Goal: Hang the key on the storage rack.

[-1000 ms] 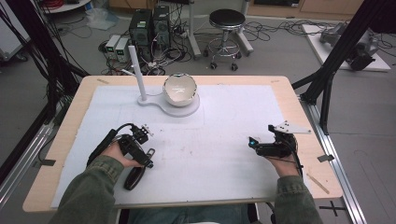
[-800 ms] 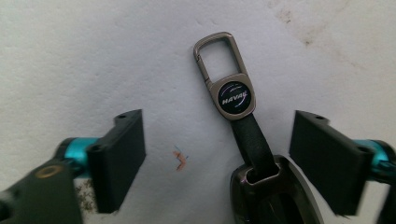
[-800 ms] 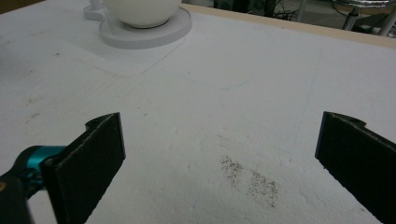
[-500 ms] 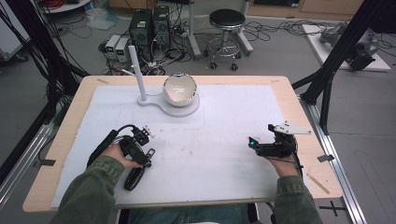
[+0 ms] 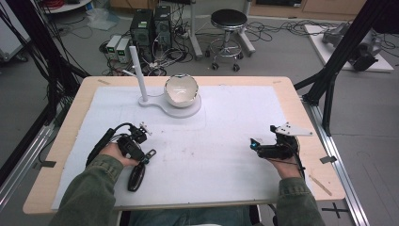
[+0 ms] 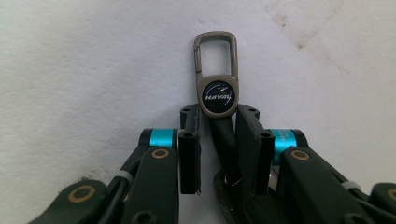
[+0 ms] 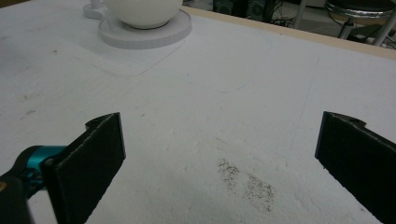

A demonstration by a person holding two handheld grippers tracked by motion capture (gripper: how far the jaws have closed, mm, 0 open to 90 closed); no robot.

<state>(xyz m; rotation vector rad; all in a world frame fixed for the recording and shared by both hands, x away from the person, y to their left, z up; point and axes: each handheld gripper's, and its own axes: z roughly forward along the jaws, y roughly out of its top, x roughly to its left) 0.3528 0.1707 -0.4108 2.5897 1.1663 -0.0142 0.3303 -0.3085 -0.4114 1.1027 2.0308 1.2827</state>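
On the white mat (image 5: 226, 141), left gripper (image 6: 217, 140) clamped a key fob strap (image 6: 224, 140); its own view read "HAVAL" on the badge (image 6: 218, 96). Right gripper (image 7: 219, 154) sat wide open, bowl (image 7: 142, 11) beyond.

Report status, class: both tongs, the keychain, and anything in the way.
Left tongs shut on keychain. Right tongs open, empty. Bowl far off; path clear.

Bowl (image 5: 181, 89) on stand (image 5: 170, 107), far side of table (image 5: 301, 141)
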